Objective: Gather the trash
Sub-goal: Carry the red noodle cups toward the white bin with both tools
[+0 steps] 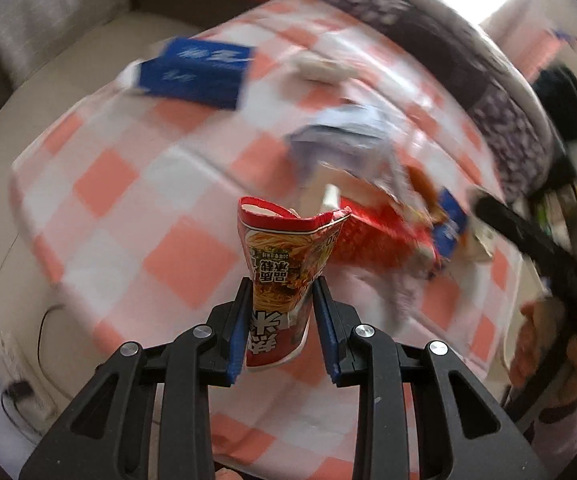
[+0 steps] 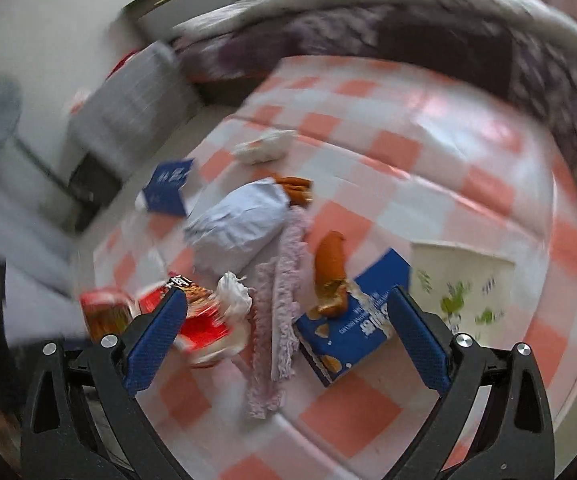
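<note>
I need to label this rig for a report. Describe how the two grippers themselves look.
Both look alike: the left gripper and right gripper have black plastic linkage arms with triangular cut-outs, silver round pivot bolts, and two flat fingers faced with blue textured pads. No cables, markings or sleeves show.

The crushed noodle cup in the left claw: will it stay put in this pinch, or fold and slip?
The noodle cup is probably light and soft: its rim is already creased and folded over. Pinched across its body by the left claw, it may flatten further instead of resisting. Its printed skin looks glossy, so it could slide if swung fast.
</note>
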